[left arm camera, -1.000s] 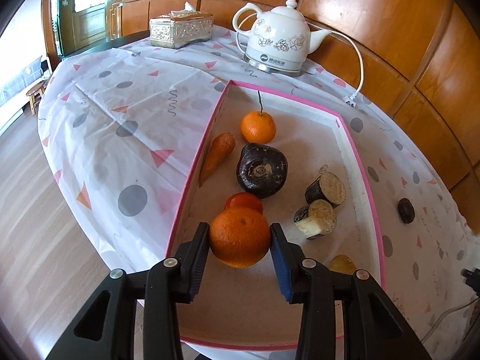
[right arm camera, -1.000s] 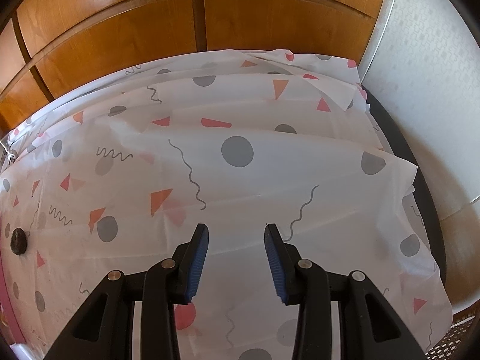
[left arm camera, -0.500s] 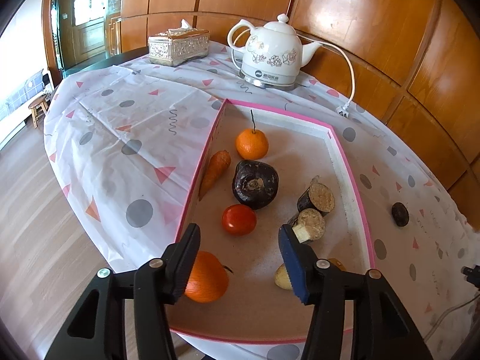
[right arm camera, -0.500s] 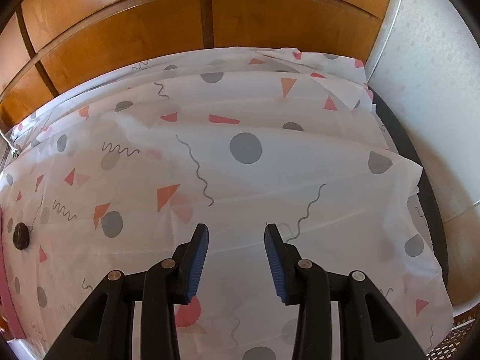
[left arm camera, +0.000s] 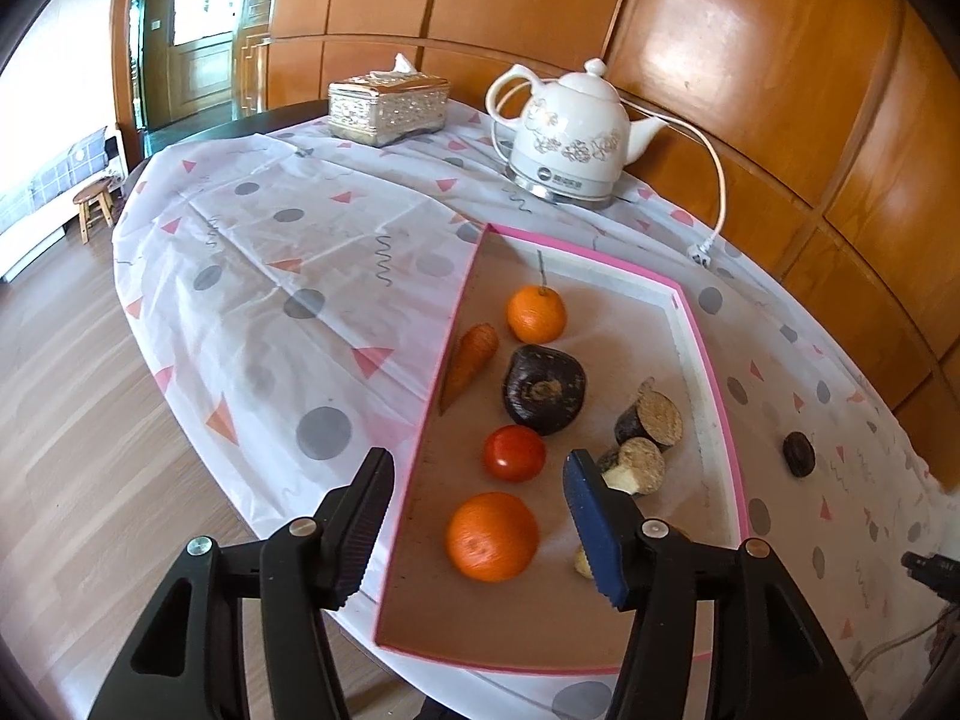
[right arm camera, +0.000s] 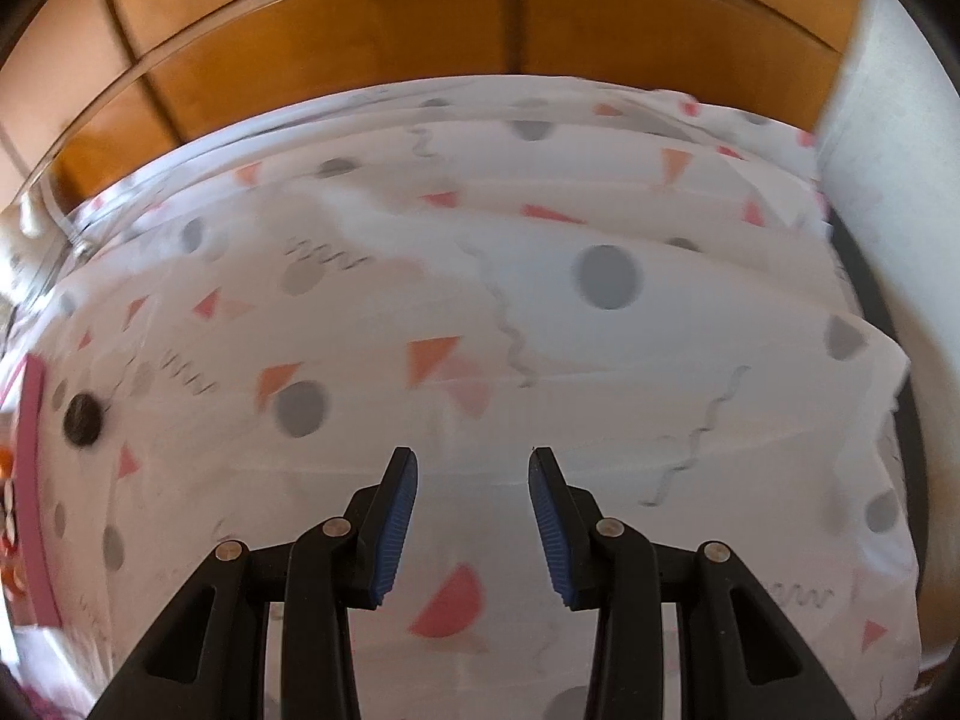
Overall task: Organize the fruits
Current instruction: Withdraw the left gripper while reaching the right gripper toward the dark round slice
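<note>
- The step in hand looks like the moment just after setting down: the large orange [left arm camera: 492, 536] lies free on the tray floor at lower centre of the left wrist view, near the tray's pink left rim [left arm camera: 447, 336].
- To do it well, I would lift the left tongs [left arm camera: 477, 525] straight up and back, keeping both jaws wide so neither brushes the orange and sets it rolling toward the tomato [left arm camera: 514, 453] just above it.
- The next fruit to gather appears to be the small dark fruit [left arm camera: 798, 453] lying alone on the dotted cloth of the worktop [left arm camera: 288, 252] at right of the frame, well apart from the tray; in the right wrist view it shows at left [right arm camera: 82, 419], blurred.
- The stemmed orange [left arm camera: 536, 313] sits at upper centre of the tray, with a carrot [left arm camera: 470, 363], a dark round root [left arm camera: 543, 389] and two cut pieces [left arm camera: 642, 450] between.
- Left tongs: spread wide, pinching nothing, touching nothing; the orange shows in the gap between the jaws but clear of both.
- Right tongs [right arm camera: 473, 531]: spread too, though less widely, and empty, hovering over bare cloth.
- A white kettle [left arm camera: 570, 141] and a tissue box [left arm camera: 387, 108] stand at the top, clear of the work.
</note>
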`<state>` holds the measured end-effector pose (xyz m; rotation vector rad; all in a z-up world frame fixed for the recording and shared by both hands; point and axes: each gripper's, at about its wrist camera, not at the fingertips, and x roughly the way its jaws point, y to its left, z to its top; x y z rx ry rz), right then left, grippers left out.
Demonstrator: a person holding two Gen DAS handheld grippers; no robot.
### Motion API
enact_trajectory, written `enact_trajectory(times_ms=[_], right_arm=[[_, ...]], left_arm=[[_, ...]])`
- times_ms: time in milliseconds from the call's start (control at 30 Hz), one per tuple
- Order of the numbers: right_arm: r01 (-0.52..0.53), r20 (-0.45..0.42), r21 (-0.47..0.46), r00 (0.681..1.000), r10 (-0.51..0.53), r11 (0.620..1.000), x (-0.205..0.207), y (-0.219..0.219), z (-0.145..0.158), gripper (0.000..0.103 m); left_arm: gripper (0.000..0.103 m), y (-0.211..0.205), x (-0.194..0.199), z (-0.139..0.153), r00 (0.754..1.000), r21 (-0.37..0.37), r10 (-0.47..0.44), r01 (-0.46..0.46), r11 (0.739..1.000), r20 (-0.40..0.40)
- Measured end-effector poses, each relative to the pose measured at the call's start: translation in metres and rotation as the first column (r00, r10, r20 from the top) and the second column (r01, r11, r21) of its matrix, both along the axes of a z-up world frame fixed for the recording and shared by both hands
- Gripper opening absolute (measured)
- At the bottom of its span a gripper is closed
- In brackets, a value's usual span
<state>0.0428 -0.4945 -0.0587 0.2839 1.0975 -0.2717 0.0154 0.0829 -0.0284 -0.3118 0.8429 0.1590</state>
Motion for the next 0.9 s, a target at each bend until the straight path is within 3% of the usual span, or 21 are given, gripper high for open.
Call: enact_trajectory(times_ms=[300, 633, 700, 767, 900], right_arm=[[-0.219, -0.003, 0.004, 0.976, 0.219, 0.976, 0.015, 0.061, -0.002, 0.039], [-0.348, 0.024, 0.037, 0.937, 0.348, 0.937, 0.043, 0.138, -0.007, 0.039], [-0.365, 0.046, 0.053, 0.931, 0.363, 0.929, 0.051, 0.153, -0.006, 0.043], [-0.384, 0.065, 0.067, 0.923, 0.38, 0.921, 0.058, 0.169, -0.006, 0.056], [-0.436, 0.086, 0.064, 0.899, 0.43, 0.898, 0.072, 0.203, -0.004, 0.056]], left_arm=[[0.06, 0.012, -0.004, -0.003, 1.0, -0.015, 0.026, -0.026, 1.0, -0.005], [0.06, 0.014, -0.008, 0.001, 1.0, -0.01, 0.023, -0.023, 1.0, 0.009], [0.06, 0.014, -0.009, 0.001, 1.0, -0.007, 0.023, -0.023, 1.0, 0.009], [0.06, 0.014, -0.009, 0.0, 1.0, -0.005, 0.023, -0.023, 1.0, 0.007], [0.061, 0.015, -0.009, 0.0, 1.0, -0.006, 0.022, -0.022, 1.0, 0.006]])
